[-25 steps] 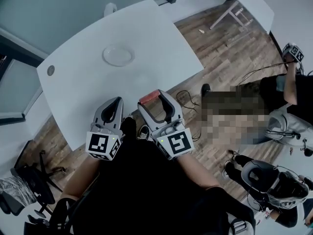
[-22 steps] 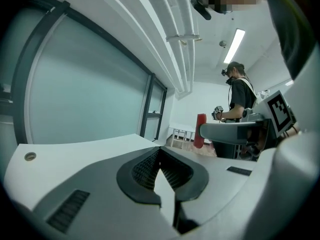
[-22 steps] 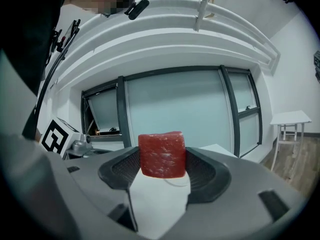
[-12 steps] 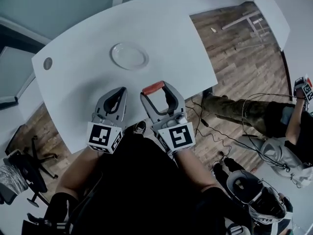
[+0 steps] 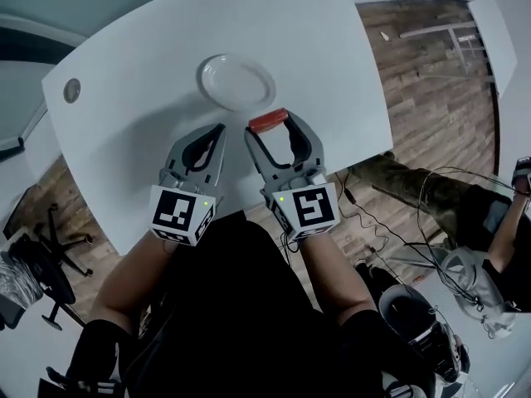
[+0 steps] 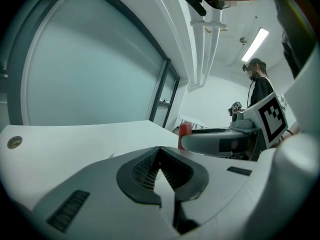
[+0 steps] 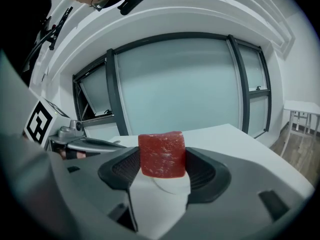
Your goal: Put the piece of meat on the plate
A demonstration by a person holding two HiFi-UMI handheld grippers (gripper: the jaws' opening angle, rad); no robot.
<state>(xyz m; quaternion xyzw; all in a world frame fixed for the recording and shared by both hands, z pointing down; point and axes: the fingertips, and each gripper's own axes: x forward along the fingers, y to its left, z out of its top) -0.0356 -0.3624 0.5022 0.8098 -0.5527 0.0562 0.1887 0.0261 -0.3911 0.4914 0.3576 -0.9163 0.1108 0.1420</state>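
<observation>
Right gripper [image 7: 161, 162] is clenched on the meat [image 7: 161, 153], a red block pinched at the very tips of its jaws, with the block's top standing clear above them. Seen in the head view, the meat [image 5: 268, 121] hangs above the table [image 5: 332, 73], just short of the plate's near rim. Its long axis runs across the jaws, roughly 9 to 3 o'clock.

From the meat, the plate [image 5: 236, 82] lies at about 11 o'clock, its middle a short way ahead and slightly left. It looks bare. That offset is what the coming move turns on: I judge a short carry forward and a little leftward would bring the block over the plate's centre before the jaws let go. Releasing where it hangs now would likely drop it on or just outside the rim.

Left gripper [image 6: 159, 150] sits at 9 o'clock of the right one, jaws pressed together on nothing. Its tips are about as near the plate as the right's, but it has no part here.
</observation>
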